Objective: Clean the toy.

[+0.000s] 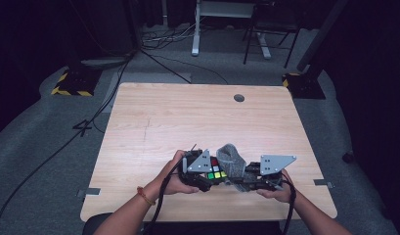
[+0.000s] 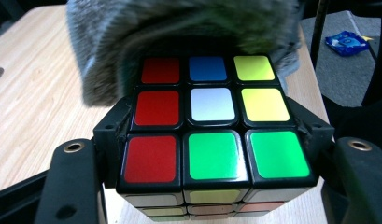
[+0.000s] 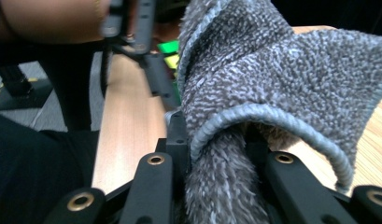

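Now my left claw (image 2: 205, 154) pinches the cube (image 2: 209, 116), my right claw (image 3: 212, 154) pinches the cloth (image 3: 272, 74) at the table's (image 1: 188, 112) near edge; wiping seems only started.

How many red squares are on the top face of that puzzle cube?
3, all in the left column of the cube as the left gripper view shows it. Other faces are mostly hidden, partly by the grey cloth.

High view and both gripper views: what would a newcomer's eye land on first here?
The colour-tiled puzzle cube stands out first, clamped between the left gripper's jaws near the table's front edge, its red, green, yellow, blue and white tiles facing the camera. Next comes the fuzzy grey cloth, pinched in the right gripper's jaws and draped against the cube's far side.
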{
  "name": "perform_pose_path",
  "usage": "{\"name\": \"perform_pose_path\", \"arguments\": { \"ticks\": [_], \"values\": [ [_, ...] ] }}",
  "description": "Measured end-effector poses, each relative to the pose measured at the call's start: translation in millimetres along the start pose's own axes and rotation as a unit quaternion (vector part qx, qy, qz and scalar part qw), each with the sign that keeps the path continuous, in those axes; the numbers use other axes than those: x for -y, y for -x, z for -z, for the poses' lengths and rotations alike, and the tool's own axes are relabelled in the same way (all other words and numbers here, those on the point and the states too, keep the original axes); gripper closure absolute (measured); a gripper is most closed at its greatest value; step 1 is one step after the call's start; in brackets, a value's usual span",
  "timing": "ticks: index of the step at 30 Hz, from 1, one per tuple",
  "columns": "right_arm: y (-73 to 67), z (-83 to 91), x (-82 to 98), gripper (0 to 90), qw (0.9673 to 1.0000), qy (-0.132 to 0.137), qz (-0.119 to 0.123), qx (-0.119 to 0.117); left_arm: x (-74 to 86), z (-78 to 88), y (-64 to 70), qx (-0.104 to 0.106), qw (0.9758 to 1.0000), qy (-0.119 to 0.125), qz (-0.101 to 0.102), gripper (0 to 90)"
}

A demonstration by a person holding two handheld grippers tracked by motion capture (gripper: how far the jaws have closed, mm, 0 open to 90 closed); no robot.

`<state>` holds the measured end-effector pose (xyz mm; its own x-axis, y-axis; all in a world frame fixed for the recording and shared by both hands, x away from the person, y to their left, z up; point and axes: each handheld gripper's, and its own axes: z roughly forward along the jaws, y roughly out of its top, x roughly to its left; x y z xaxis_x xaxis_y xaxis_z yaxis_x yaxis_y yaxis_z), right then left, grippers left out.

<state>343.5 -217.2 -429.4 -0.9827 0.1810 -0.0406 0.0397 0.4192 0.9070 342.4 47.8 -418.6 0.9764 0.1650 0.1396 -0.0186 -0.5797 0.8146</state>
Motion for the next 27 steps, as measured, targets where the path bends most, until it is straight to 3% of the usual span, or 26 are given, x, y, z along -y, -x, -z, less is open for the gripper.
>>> {"name": "perform_pose_path", "arguments": {
  "ticks": [3,7,10,14,18,22,27],
  "values": [
    [5.6,-3.3,4.3,72.6,0.9993,-0.026,-0.012,0.022,-6.8,-0.6,7.7,0.004,0.9998,0.004,-0.017,33.1],
    [7.1,-10.7,14.4,72.4,0.9988,-0.042,-0.023,-0.012,-8.0,3.6,7.0,0.002,0.9997,0.017,-0.015,33.0],
    [4.2,-13.8,15.9,72.4,0.9981,-0.051,-0.020,-0.027,-7.4,9.1,2.2,-0.003,0.9995,0.030,-0.002,33.0],
    [-1.0,-8.7,8.3,72.5,0.9994,-0.030,-0.004,-0.017,-2.9,9.3,-3.3,0.003,0.9994,0.033,0.011,32.9],
    [-2.2,-2.4,5.4,72.6,0.9996,0.008,-0.010,-0.024,-2.3,3.4,0.0,-0.001,0.9999,0.012,-0.001,32.9],
    [-5.0,-3.6,4.4,72.6,0.9998,0.009,-0.002,-0.018,-2.0,0.2,-0.3,-0.002,1.0000,-0.001,-0.002,32.0],
    [-8.5,-4.1,-2.0,72.6,0.9990,0.031,0.014,-0.029,-1.6,-5.5,0.2,0.006,0.9995,-0.030,-0.010,31.5]
  ]
}}
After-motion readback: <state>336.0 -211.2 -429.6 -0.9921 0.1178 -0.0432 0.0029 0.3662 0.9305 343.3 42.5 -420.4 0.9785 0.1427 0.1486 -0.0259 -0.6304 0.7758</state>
